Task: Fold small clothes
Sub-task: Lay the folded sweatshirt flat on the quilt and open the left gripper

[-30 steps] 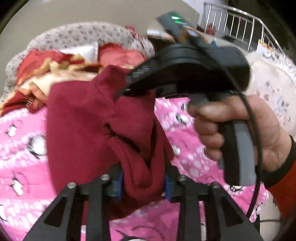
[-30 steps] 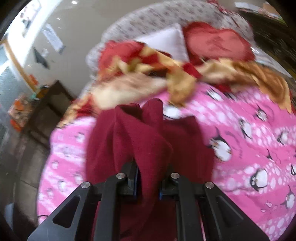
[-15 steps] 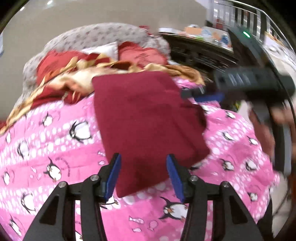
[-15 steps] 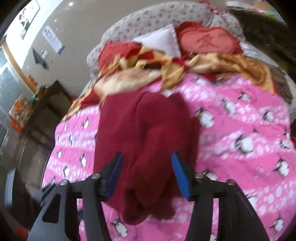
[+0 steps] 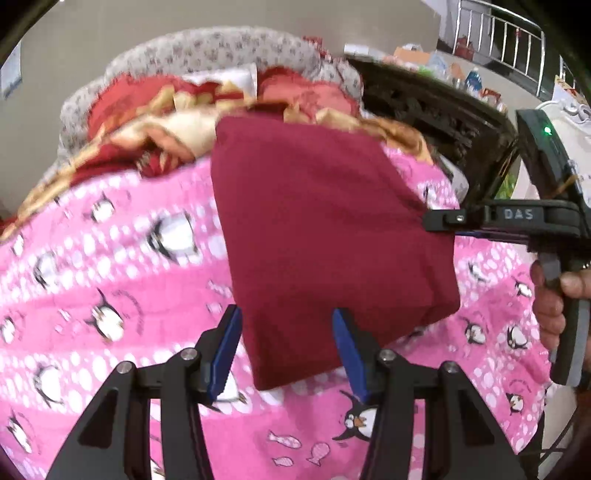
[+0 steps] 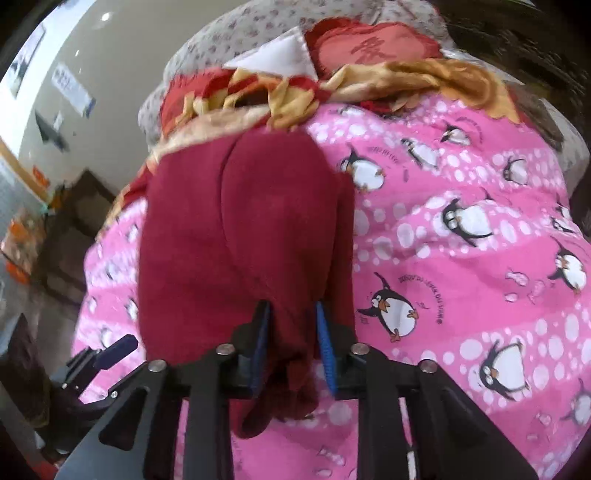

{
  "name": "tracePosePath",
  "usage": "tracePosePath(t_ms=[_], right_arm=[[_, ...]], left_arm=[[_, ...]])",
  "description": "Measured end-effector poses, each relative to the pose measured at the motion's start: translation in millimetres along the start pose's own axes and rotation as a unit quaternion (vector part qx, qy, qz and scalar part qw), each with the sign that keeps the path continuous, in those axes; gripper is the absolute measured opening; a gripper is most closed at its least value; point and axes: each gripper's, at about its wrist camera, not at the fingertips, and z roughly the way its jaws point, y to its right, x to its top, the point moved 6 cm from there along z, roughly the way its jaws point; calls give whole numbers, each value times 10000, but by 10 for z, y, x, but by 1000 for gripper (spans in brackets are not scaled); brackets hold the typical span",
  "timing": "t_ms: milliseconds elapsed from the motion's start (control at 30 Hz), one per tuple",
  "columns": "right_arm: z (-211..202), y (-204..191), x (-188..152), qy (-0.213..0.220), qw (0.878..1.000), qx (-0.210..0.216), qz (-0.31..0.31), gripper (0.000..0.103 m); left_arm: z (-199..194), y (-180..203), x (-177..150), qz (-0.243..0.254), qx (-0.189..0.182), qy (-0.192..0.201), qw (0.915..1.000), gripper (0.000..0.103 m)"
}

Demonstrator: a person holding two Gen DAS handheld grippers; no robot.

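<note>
**Desk:** What lies on the bed?

**Photographer:** A maroon garment (image 5: 325,236), folded into a rough rectangle, lies flat on a pink penguin-print bedspread (image 5: 110,280). Its far edge sits close to a rumpled red-and-gold blanket (image 5: 155,125) heaped at the head of the bed, with a red cushion (image 6: 373,48) and a white pillow (image 6: 277,55) behind that.

**Desk:** And the left gripper?

**Photographer:** The left gripper (image 5: 288,350) hangs over the garment's near edge, its blue-padded jaws spread wide, one either side of the cloth's near corner and gripping nothing.

**Desk:** The right one?

**Photographer:** The right gripper (image 6: 291,336) has its jaws drawn in around a bunched fold at the garment's near end; the fabric fills the gap between the pads and a loose tail droops below them. From the left wrist view, that same gripper reaches in from the right to the garment's side edge, the person's right hand (image 5: 554,295) wrapped around its handle and a green light (image 5: 546,130) glowing on its top.

**Desk:** Anything else in shot?

**Photographer:** A dark carved bed frame (image 5: 436,110) beyond the bedspread, and a metal railing (image 5: 498,29) far behind. Both views are slightly blurred.
</note>
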Motion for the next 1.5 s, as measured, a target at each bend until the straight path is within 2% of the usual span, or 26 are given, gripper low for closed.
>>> tracePosePath(t_ms=[67,133,200,267,333,400,433,500,633,733,833,1000,1100,1200,1267,1400,1500], right_arm=[[-201,-73,94,350,9993,-90,-57,43],[-304,-205,220,627,9976,-114,-252,43],[-263,-358,371,707,9964,3,-461,43],[-111,-461,517,661,9962,44,-562,43],[188,-497,649,426,9970,100,-634,43],[532,-413,729,120,9977,-199,-642,43],[648,-345,748,116,9975,-309,-621,43],[765,-240,820,267,9964,-523,-608,44],[730,-166,848,207,9978,-457,-423,44],[384,-271,687,201,9968,-441,-643,44],[-28,-358,324,359,9960,-254,-774,44],[-291,-274,-319,303,9973,20,-666,44],[-263,-390,-541,183,9960,379,-783,44],[-95,-422,-589,92,9957,278,-884,43],[-36,-399,-589,57,9959,323,-843,24],[-87,-269,-673,124,9967,242,-765,24],[103,-140,-801,-165,9981,86,-589,24]], left_arm=[[-46,14,85,36,29,129,9999,54],[28,50,156,47,2,86,10000,54],[122,84,185,46,30,12,10000,54],[227,107,184,-8,54,-87,9999,55],[293,103,161,-71,90,-140,9998,62],[331,116,165,-114,103,-98,9998,67],[359,131,170,-86,121,-107,9998,69],[411,155,186,-28,172,-145,9997,71],[455,144,200,-89,131,-210,9997,76],[447,102,178,-118,70,-187,9997,77],[442,49,158,-209,21,-191,9996,77],[426,-12,120,-324,-19,-224,9992,77],[418,-34,103,-452,-19,-240,9987,77],[398,-23,82,-464,31,-268,9986,77],[369,-12,74,-415,32,-285,9987,77],[339,-35,55,-413,37,-256,9988,77],[387,-51,24,-522,10,-390,9979,77]])
